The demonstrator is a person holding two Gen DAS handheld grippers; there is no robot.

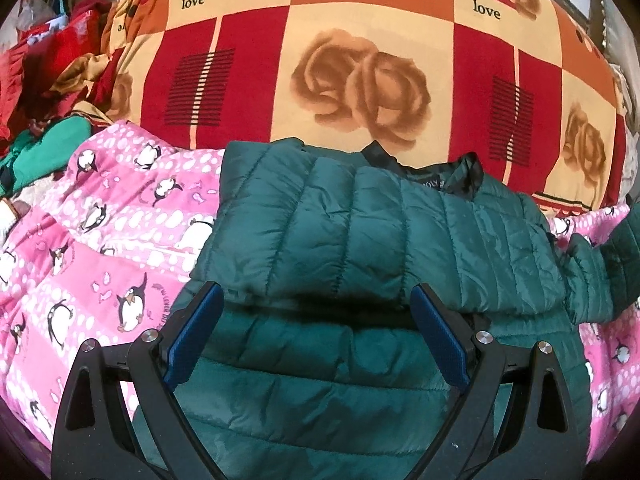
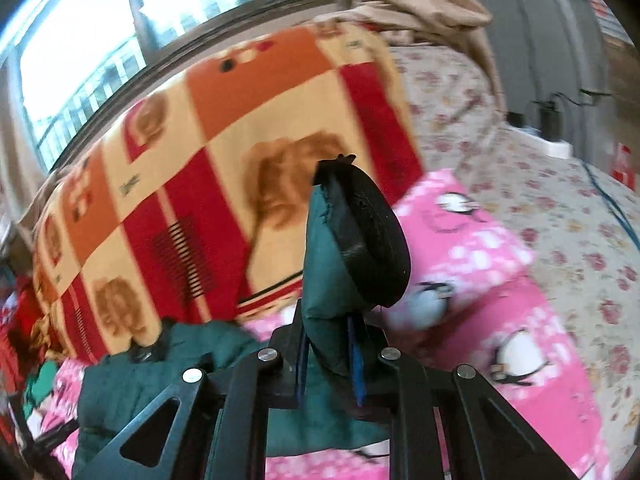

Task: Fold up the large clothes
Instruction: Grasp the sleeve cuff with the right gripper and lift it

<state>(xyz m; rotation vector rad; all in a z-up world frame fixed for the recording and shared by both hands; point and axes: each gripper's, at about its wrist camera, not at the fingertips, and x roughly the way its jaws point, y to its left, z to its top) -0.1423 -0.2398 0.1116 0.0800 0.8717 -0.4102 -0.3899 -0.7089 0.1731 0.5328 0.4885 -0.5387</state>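
A dark green quilted puffer jacket (image 1: 392, 232) lies on a pink penguin-print blanket (image 1: 100, 240), with one sleeve folded across its body and its black collar at the far side. My left gripper (image 1: 318, 300) is open just above the jacket's folded sleeve edge, empty. My right gripper (image 2: 328, 344) is shut on the jacket's other sleeve end (image 2: 324, 280), with the black cuff (image 2: 372, 240) sticking up past the fingers. The rest of the jacket (image 2: 132, 384) lies lower left in the right wrist view.
A big red, orange and cream rose-print quilt (image 1: 360, 72) is bundled behind the jacket. Red and green clothes (image 1: 44, 92) are piled at the far left. A floral bedsheet (image 2: 520, 168) spreads to the right, with a window (image 2: 80, 40) behind.
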